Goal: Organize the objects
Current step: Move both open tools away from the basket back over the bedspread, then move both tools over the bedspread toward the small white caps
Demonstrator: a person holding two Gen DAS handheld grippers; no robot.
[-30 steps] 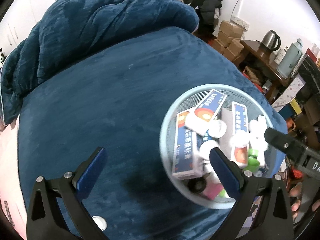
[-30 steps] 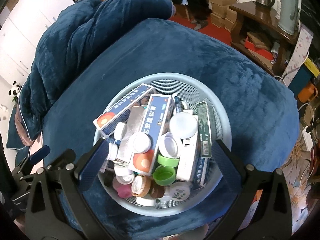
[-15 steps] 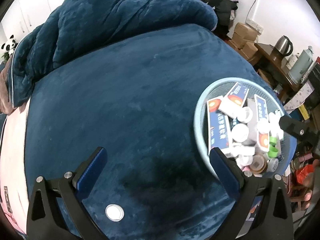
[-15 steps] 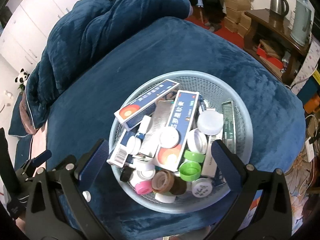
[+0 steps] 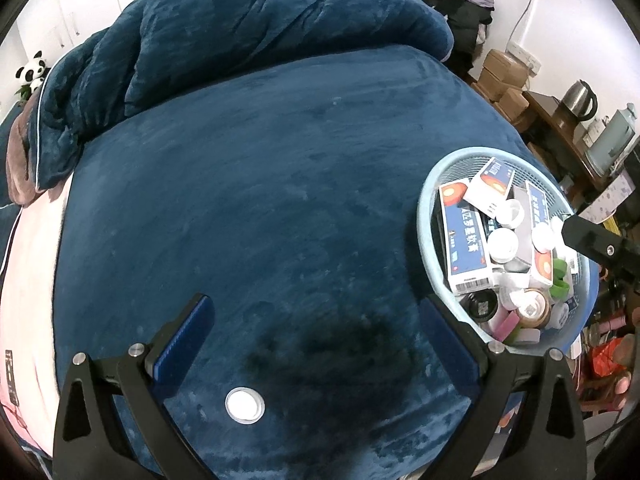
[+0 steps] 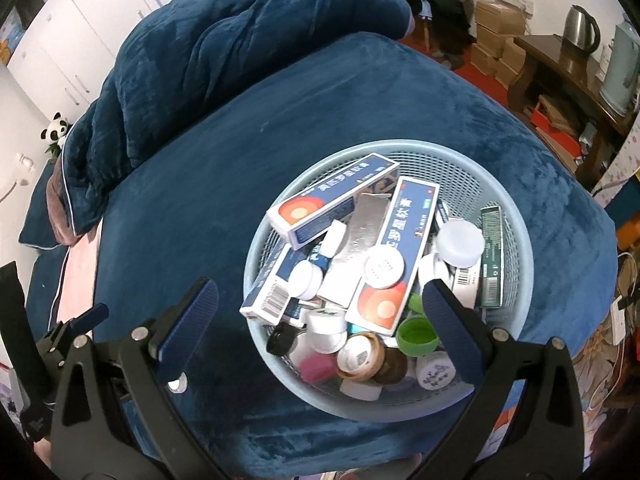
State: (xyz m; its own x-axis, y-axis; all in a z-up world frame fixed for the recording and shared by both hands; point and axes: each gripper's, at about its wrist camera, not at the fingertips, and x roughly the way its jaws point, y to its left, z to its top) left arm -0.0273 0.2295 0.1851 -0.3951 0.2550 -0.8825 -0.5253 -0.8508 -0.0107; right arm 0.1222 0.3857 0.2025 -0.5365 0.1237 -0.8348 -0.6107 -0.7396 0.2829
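A: Hovering over the bed [image 5: 280,208], the left gripper [image 5: 316,344] has its jaws spread wide and holds nothing. What lies under it?

B: A white cap [image 5: 245,405], flat on the blue cover near the bed's front edge, between the two fingers but touching neither.

A: And the basket [image 6: 516,320]?

B: It stands by the bed's right front corner. In the left view the basket [image 5: 424,216] sits just past the right finger, at that side of the bed.

A: What fills it?

B: A heap. Blue and white boxes [image 6: 332,204] lie slanted on top, a silver strip [image 6: 360,236] between two of them, a green box [image 6: 491,256] against the right wall. White caps [image 6: 459,242], a green cap [image 6: 416,334], a pink one [image 6: 318,366], a black one [image 6: 282,338] and a brown-rimmed jar [image 6: 360,356] crowd the near side.

A: The right gripper [image 6: 320,328]?

B: Spread wide too, empty. Its right finger hangs over the basket's near part; its left finger is outside the rim, over the cover.

A: Beyond the bed?

B: A rumpled duvet [image 6: 224,56] is piled at the far side, a kettle [image 6: 580,32] on a side table at the right
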